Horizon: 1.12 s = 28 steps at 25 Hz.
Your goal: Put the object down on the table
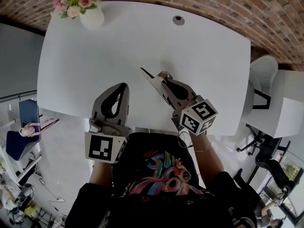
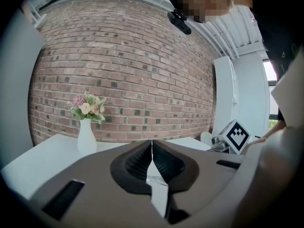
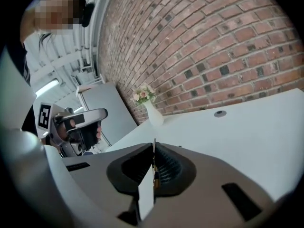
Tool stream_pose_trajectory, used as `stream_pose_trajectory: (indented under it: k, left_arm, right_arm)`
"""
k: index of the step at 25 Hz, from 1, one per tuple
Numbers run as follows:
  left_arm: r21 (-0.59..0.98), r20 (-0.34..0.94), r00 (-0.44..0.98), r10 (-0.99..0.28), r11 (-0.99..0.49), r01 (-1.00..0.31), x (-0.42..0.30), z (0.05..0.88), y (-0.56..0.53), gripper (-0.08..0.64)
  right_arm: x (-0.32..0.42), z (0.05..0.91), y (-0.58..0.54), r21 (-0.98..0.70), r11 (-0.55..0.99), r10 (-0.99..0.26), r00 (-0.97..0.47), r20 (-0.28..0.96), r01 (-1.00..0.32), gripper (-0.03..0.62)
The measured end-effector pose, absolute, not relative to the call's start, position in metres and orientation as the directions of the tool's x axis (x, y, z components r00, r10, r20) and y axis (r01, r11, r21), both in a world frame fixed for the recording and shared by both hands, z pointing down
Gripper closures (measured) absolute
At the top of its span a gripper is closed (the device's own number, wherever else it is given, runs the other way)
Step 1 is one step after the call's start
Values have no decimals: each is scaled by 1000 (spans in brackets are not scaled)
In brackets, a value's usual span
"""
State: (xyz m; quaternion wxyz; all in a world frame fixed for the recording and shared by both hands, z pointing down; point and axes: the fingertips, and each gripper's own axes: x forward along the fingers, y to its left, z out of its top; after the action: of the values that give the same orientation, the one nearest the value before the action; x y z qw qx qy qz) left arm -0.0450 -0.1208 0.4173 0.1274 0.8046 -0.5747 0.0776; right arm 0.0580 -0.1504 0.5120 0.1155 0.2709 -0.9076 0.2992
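Right gripper (image 1: 164, 77), angled leftward, pinches thin object (image 1: 149, 77)

Object: thin flat piece (image 1: 148, 76), pale grey-white, tapering to a point at its far end. It is clamped edge-on between the closed jaws of the right gripper (image 1: 165, 80) and sticks out past the jaw tips toward the person's left. In the right gripper view only its narrow top edge (image 3: 154, 148) shows above the pads, upright. It lies over the white table (image 1: 95, 56), near the middle of the top. Contact between point and table: cannot tell.
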Motion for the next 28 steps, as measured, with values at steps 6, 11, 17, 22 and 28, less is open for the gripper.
stream_pose_trajectory:
  k: [6,11,17,22,28]
  left_arm:
    - [138,265,341,-902,-315,-939,-35,423,-126,534]
    - [147,282,351,-893,-321,-936,-33,431,-126,534]
    - [158,319,347,-882,-312,-937,-36,443,-124,534]
    - [183,313,346,-884,-302,-936,-35,446,-131,534]
    - [168,330,360,-873,-321,-932,-34,452,-131,534]
  right_arm:
    - [58,548,-152,-540,614,-407,-817,409,-576,560]
    - [54,566,-153,-562,591,-384,-815,435,-579,560]
    - [51,581,-153,-620,543,-362,-824,435,-566,560]
    - [47,591,-155,-657,503,-348,-827,441,-562,560]
    - [45,600,-152,-703,458,-337,-839,428,-543,560]
